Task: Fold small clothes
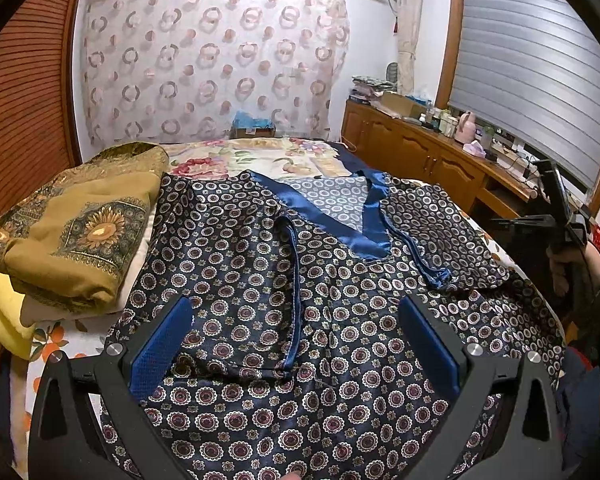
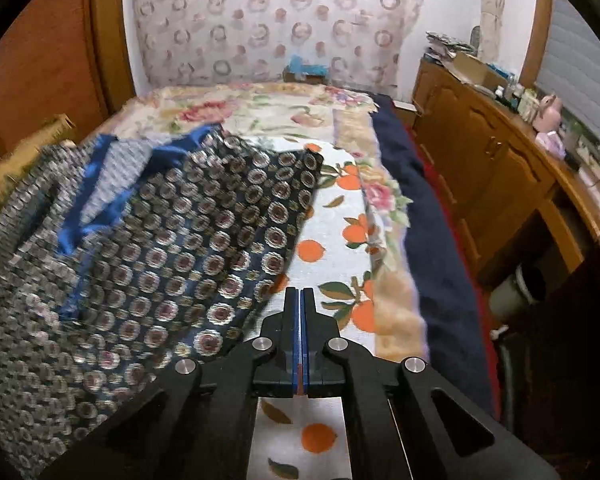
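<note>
While the patterned top point(image 1: 260, 280) is lying spread on the bed point(image 2: 332, 240), left gripper point(image 1: 296, 340) is being held apart above it; right gripper point(image 2: 301, 300), pressed together empty, is being kept at the garment's 3 o'clock edge, where the sleeve should be pinched.

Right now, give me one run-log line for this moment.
step: fold top | left tool: open over top | right tool: shut, empty, over sheet | top: flat, left sleeve folded in

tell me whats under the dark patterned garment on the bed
The dark patterned garment lies on an orange-print sheet, which shows beside its right edge and at its left. What lies beneath its middle is covered and cannot be seen.
</note>
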A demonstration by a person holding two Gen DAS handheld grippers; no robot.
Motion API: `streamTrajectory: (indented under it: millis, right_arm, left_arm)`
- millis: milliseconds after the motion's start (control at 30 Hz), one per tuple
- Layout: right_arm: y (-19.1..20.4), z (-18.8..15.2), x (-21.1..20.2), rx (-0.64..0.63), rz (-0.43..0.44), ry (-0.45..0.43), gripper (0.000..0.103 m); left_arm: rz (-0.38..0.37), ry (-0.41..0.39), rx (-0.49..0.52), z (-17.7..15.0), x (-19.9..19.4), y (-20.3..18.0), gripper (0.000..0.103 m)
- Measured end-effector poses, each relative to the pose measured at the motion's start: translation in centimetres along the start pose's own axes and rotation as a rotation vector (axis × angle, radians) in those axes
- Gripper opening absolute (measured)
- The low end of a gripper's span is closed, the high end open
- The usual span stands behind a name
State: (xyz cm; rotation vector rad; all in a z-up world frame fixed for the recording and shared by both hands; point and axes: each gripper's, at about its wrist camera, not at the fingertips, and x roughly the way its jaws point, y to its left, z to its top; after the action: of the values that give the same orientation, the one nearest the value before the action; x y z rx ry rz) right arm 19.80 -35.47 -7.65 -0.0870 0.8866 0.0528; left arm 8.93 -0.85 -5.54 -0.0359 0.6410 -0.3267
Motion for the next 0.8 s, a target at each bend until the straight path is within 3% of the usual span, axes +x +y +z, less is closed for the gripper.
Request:
streamTrajectory:
  millis: [67,133,200,367,400,433,500,600,800]
  right_arm:
    - [0.6,-0.1,-0.4,0.000,0.017,-0.016,0.010]
    - [1.5,-0.3,-0.2,-0.007,0.036,-0.024,0.041]
    - [2.1,-0.6,0.0,-0.011,0.075,-0.019,0.044]
    - [4.6,-1.2,1.9,-0.060,0.090,0.035,0.044]
    - [4.8,-1.3,2.6,-0.075,0.075,0.044,0.030]
    - [4.9,-1.5,3.0,-0.089,0.068,0.047,0.009]
    - [4.9,-1.5,3.3,-0.111,0.063,0.047,0.003]
    - [4.0,-1.6,2.5,-0.117,0.049,0.008,0.002]
    - [-0.7,-1.4,1.3,-0.008,-0.032,-0.023,0.002]
  left_arm:
    - [0.000,0.001,0.001,0.0,0.0,-0.1,0.103]
    - [-0.002,0.004,0.008,0.0,0.1,-0.4,0.103]
    - [-0.002,0.005,0.017,0.0,0.1,-0.6,0.103]
    - [-0.003,0.011,0.024,0.0,0.2,-0.7,0.103]
    - [-0.002,0.011,0.023,-0.1,0.2,-0.7,0.103]
    - [-0.002,0.011,0.021,-0.1,0.2,-0.6,0.103]
    - [-0.003,0.010,0.017,-0.1,0.2,-0.5,0.103]
    - [0.003,0.011,0.017,-0.1,0.2,-0.4,0.103]
    - [0.026,0.012,0.018,0.3,0.6,0.9,0.103]
